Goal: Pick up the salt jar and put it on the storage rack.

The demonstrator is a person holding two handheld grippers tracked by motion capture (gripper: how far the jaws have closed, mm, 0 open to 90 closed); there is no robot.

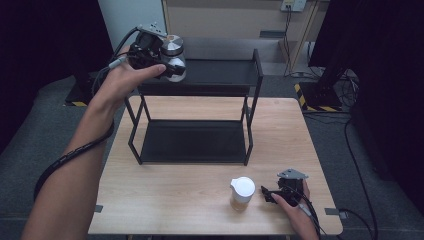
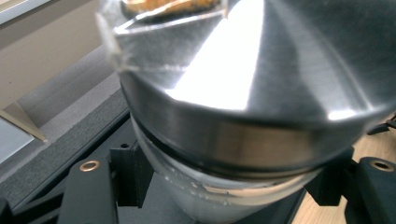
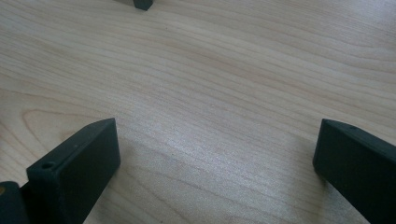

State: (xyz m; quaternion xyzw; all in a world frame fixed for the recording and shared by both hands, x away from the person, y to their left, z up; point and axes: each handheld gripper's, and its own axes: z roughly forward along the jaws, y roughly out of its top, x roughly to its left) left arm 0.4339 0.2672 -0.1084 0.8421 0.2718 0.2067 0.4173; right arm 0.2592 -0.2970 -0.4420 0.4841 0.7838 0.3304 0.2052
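One steel-lidded jar (image 1: 173, 56) clamped in left gripper (image 1: 167, 67), above rack's (image 1: 252, 75) top shelf

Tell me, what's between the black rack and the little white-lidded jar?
Nothing: in the high view, just bare wooden table between the black rack and the white-lidded jar.

The rack (image 1: 195, 120) stands on the surface (image 1: 165, 200), at its centre and toward the far edge. The rack has two shelves, one above the other. The left tool (image 1: 172, 67) is at the left end of the top shelf, closed on the jar (image 1: 173, 56), which is upright over that shelf; contact between jar and shelf cannot be determined. The cup (image 1: 242, 192) stands on the surface near the front edge, in front of the rack's right end. The right tool (image 1: 267, 194) lies on the surface just right of the cup, jaws apart, pointing toward the cup.
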